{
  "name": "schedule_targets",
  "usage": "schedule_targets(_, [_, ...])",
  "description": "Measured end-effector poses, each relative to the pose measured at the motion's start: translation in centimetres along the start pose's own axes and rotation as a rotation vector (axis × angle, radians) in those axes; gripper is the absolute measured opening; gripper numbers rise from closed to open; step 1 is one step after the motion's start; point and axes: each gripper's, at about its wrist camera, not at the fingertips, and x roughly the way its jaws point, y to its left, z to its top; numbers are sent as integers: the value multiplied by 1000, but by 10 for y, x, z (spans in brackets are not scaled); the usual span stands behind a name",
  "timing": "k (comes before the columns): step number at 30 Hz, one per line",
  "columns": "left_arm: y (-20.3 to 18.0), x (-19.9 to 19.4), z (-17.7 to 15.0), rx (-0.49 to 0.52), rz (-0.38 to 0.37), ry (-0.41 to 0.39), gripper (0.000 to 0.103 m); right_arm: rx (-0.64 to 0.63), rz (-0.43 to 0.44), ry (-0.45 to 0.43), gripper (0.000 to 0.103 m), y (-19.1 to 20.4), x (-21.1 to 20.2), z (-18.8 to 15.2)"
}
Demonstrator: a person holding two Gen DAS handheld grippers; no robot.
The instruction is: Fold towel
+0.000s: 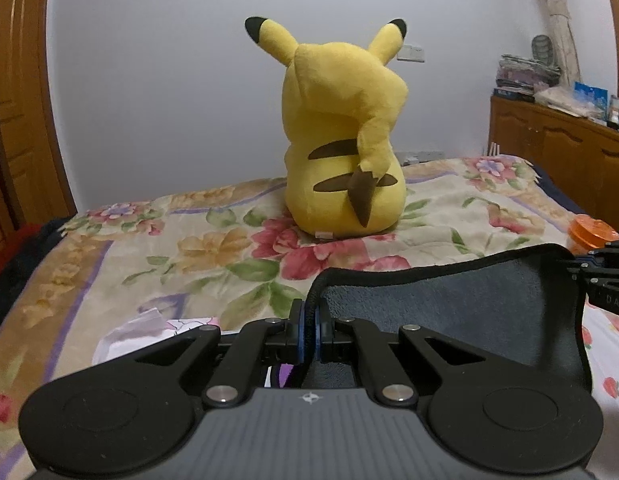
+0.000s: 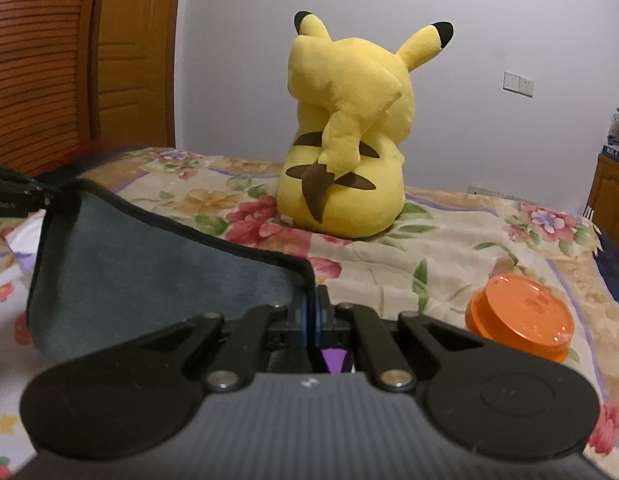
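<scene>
A grey towel (image 1: pixel 449 312) with a black hem hangs stretched between my two grippers above a flowered bed. My left gripper (image 1: pixel 309 322) is shut on the towel's left corner. In the left wrist view the right gripper (image 1: pixel 589 276) pinches the far corner at the right edge. In the right wrist view my right gripper (image 2: pixel 314 312) is shut on the towel (image 2: pixel 149 264) at its right corner, and the left gripper (image 2: pixel 41 196) holds the other corner at the far left. The towel's lower part is hidden behind the gripper bodies.
A yellow Pikachu plush (image 1: pixel 341 136) sits on the flowered blanket (image 1: pixel 189 248) ahead, back turned. An orange round container (image 2: pixel 521 328) lies on the bed to the right. White paper or cloth (image 1: pixel 141 332) lies at left. A wooden wardrobe (image 2: pixel 69 60) stands left, a cabinet (image 1: pixel 557 152) right.
</scene>
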Motion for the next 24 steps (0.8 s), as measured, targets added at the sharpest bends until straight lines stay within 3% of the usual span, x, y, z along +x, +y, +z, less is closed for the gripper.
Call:
schedule_targets(20, [0,86,-38,10,25,124,9,-17,-19,106,5,-3,70,-41])
schedule_targets(23, [-1,89,-40,5,22,141,14,-14,-22,118,5,-4,73,-43])
schedule_targets(24, [-2,89,-41,11,24,148,25,-11,-23,124,5,-4,74,-43])
